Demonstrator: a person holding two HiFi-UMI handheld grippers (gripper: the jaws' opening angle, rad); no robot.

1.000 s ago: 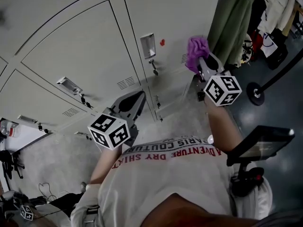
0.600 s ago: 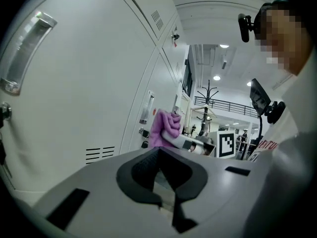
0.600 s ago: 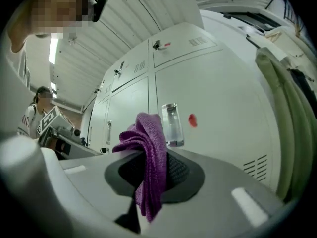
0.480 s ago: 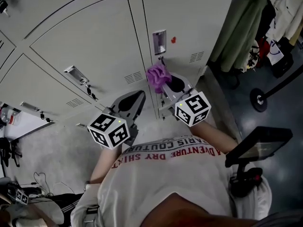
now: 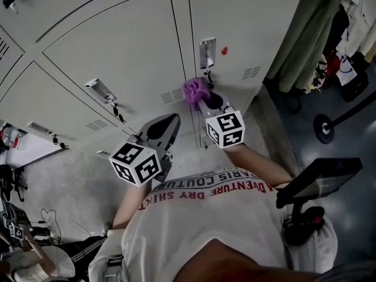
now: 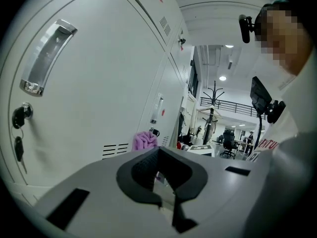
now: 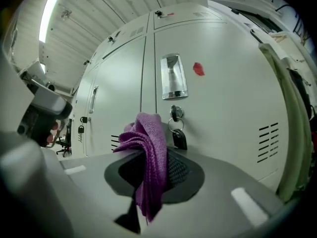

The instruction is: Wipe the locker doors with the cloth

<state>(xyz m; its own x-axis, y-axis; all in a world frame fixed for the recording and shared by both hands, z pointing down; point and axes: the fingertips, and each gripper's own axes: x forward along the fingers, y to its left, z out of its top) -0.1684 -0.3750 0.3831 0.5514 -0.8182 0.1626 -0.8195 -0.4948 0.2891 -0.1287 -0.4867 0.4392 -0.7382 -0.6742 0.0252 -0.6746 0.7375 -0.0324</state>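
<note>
Head view: bank of grey locker doors (image 5: 117, 46) seen from steeply above; right gripper (image 5: 204, 100) reaches to the left edge of the right-hand door, just under its hanging key (image 5: 208, 78), with the purple cloth (image 5: 194, 91) bunched at its tip over the seam between two doors; contact with the metal not certain. Left gripper (image 5: 164, 125) hangs low, well off the doors, likely parked to leave the wiping side free. Left gripper view: jaws a little apart, nothing between them, so idle; cloth (image 6: 144, 141) shows small beside a far door's vent slots. Right gripper view: jaws clenched on the cloth (image 7: 148, 157), a fold standing proud of the tips, presumably so fabric and not plastic meets the door; key fob (image 7: 177, 133) hangs just behind it, a snag risk
</note>
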